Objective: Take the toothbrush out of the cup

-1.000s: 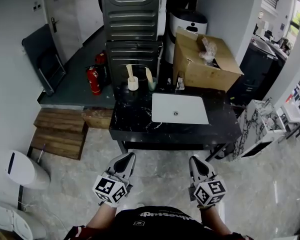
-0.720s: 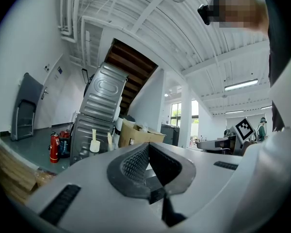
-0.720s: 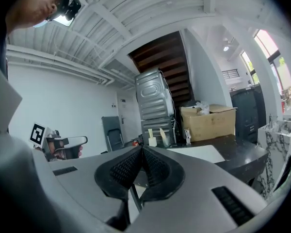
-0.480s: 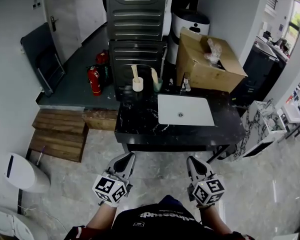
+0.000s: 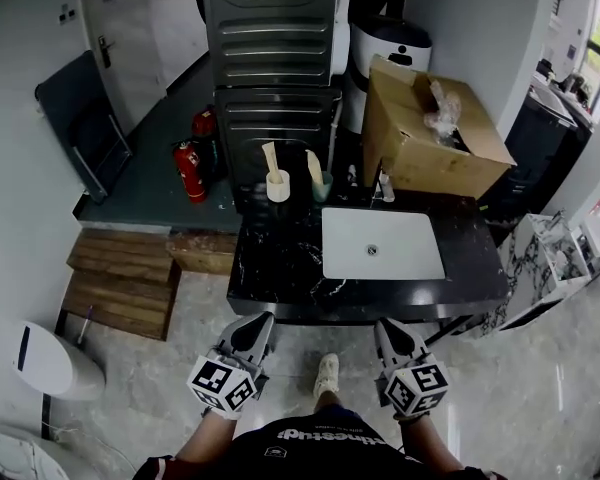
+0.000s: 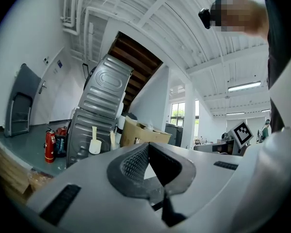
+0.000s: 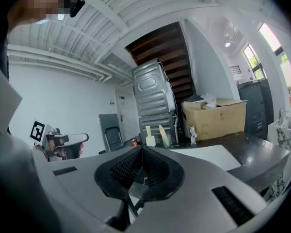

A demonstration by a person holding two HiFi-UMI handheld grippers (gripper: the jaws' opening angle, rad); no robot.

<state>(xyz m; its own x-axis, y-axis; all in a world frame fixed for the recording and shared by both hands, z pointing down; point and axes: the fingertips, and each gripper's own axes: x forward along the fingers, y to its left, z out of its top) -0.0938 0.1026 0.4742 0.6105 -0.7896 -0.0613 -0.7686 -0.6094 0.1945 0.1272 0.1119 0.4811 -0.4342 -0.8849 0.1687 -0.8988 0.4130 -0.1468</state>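
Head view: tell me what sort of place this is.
Probably a mock washroom set up inside a workshop or office, not a real bathroom: a black counter carries a white sink, a white cup and a green cup, with a cardboard box and a fire extinguisher nearby.

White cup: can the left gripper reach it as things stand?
Probably not yet: the left gripper hangs short of the counter, and the white cup stands at its far edge. Nothing blocks the path.

white cup (image 5: 278,187), green cup (image 5: 322,186): upright contents too small to identify | cardboard box (image 5: 420,160): contents unclear | person (image 5: 320,446): cut off below
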